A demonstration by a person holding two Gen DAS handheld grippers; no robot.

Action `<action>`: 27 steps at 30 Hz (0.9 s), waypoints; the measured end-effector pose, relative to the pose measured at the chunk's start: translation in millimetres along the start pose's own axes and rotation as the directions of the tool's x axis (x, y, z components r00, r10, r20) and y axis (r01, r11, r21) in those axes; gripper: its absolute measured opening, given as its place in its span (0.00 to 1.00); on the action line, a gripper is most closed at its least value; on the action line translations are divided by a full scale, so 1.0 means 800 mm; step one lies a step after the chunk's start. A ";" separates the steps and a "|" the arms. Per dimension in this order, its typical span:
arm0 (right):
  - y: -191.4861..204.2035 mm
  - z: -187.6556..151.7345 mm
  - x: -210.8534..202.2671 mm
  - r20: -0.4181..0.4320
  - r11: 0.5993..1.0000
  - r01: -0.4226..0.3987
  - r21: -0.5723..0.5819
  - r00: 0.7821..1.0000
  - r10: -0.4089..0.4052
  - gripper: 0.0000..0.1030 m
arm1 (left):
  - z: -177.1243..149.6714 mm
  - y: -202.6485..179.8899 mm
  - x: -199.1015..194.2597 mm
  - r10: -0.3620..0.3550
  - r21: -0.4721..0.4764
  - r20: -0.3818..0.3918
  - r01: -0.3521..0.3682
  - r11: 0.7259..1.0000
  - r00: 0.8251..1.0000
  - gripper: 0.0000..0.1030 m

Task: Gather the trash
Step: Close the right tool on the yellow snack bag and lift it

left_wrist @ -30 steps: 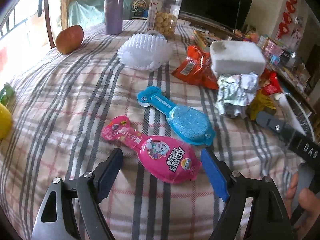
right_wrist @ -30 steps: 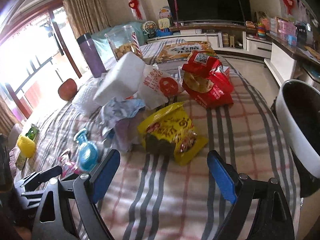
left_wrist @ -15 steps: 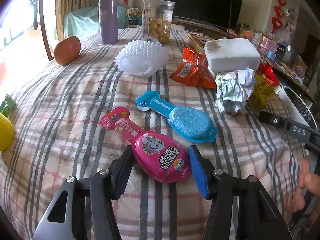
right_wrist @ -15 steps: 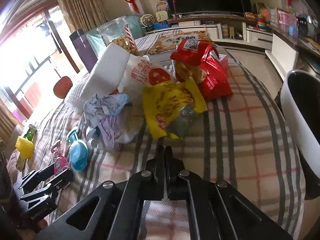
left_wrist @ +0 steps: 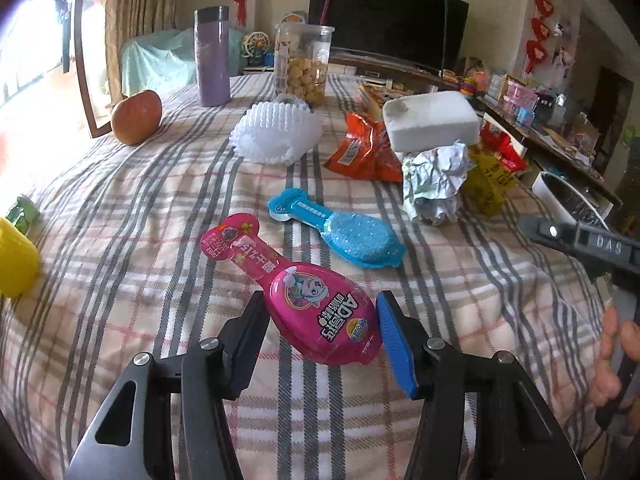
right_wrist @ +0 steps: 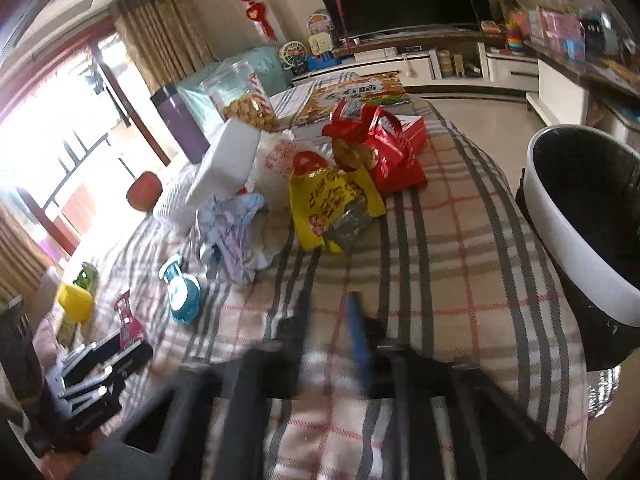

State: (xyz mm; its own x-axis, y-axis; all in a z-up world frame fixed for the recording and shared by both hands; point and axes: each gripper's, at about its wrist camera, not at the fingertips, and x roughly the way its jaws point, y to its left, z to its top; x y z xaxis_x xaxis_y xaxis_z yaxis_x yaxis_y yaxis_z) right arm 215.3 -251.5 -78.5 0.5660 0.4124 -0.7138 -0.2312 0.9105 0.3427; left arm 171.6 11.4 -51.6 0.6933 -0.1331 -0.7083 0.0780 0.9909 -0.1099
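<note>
My left gripper (left_wrist: pixel 320 320) has its fingers on both sides of the wide end of a pink candy package (left_wrist: pixel 316 312) lying on the plaid tablecloth; the jaws touch or nearly touch it. A blue package (left_wrist: pixel 344 228) lies just beyond. My right gripper (right_wrist: pixel 332 316) is blurred, its jaws a little apart and empty above the cloth. A yellow snack bag (right_wrist: pixel 328 204), crumpled paper (right_wrist: pixel 236 228) and red wrappers (right_wrist: pixel 380 144) lie ahead of it. A white-rimmed bin with a black liner (right_wrist: pixel 580 208) stands at the table's right edge.
An apple (left_wrist: pixel 136 116), purple flask (left_wrist: pixel 212 56), cookie jar (left_wrist: pixel 304 64), white foam net (left_wrist: pixel 276 132), white foam block (left_wrist: pixel 432 120) and orange wrapper (left_wrist: pixel 364 148) stand further back. A yellow cup (left_wrist: pixel 12 256) is at the left edge.
My left gripper has closed in around the pink package. My right gripper was open, shut, and now its jaws are parting again while it moves, blurred.
</note>
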 end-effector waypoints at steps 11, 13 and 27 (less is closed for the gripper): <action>0.007 0.054 0.057 0.055 0.998 0.053 -0.018 0.997 -0.052 0.68 | 0.003 -0.006 0.004 -0.021 0.015 -0.019 0.022 1.000 1.000 0.52; 0.007 0.057 0.067 0.041 0.997 0.073 -0.029 0.997 -0.072 0.29 | 0.004 -0.009 0.004 -0.027 0.022 -0.018 0.027 0.999 0.999 0.52; -0.020 0.015 -0.016 0.056 1.000 -0.009 0.019 0.998 0.008 0.06 | 0.008 -0.066 0.002 -0.100 0.119 -0.021 0.102 0.988 0.995 0.52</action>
State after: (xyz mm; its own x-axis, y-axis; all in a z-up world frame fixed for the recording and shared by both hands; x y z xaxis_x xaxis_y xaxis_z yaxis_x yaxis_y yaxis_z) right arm 220.9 -272.0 -67.6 0.6073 0.4177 -0.6758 -0.2213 0.9059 0.3610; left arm 173.0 -41.3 -42.7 0.6665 -0.2318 -0.7085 0.2326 0.9676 -0.0977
